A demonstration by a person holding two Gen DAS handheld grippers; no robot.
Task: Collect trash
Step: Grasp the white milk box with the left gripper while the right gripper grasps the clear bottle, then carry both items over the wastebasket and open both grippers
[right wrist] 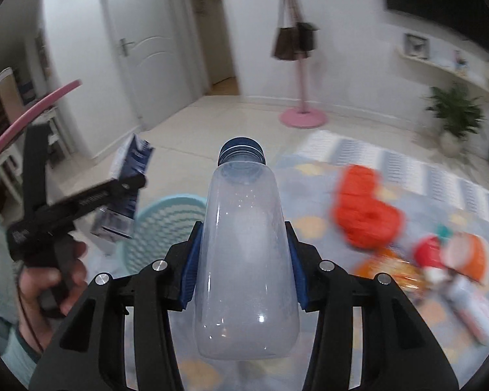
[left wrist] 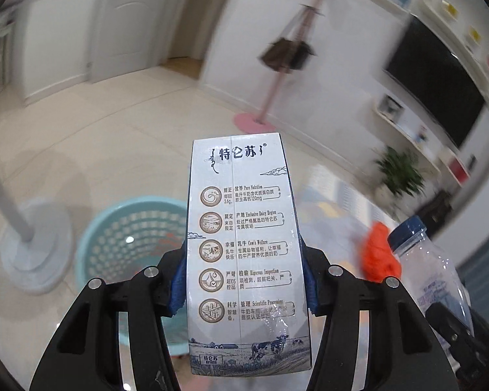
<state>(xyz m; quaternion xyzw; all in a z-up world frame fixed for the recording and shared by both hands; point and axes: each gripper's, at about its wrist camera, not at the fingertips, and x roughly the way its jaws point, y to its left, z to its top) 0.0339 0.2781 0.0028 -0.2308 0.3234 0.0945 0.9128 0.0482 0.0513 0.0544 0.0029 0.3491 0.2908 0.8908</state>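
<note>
My left gripper (left wrist: 243, 277) is shut on a white and blue milk carton (left wrist: 241, 244) and holds it in the air above and just right of a light blue perforated basket (left wrist: 127, 244). My right gripper (right wrist: 244, 260) is shut on an empty clear plastic bottle (right wrist: 246, 244) with a blue cap, held over the play mat to the right of the basket (right wrist: 166, 224). The bottle also shows in the left wrist view (left wrist: 427, 270). The left gripper (right wrist: 120, 189) with the carton (right wrist: 127, 176) shows in the right wrist view, at the left.
An orange plush item (right wrist: 365, 211) and several pieces of packaging (right wrist: 446, 260) lie on the patterned play mat (right wrist: 407, 169). A fan stand base (left wrist: 32, 247) sits left of the basket. A pink coat rack (right wrist: 301, 97), a potted plant (right wrist: 453, 114) and a TV (left wrist: 437, 88) stand farther off.
</note>
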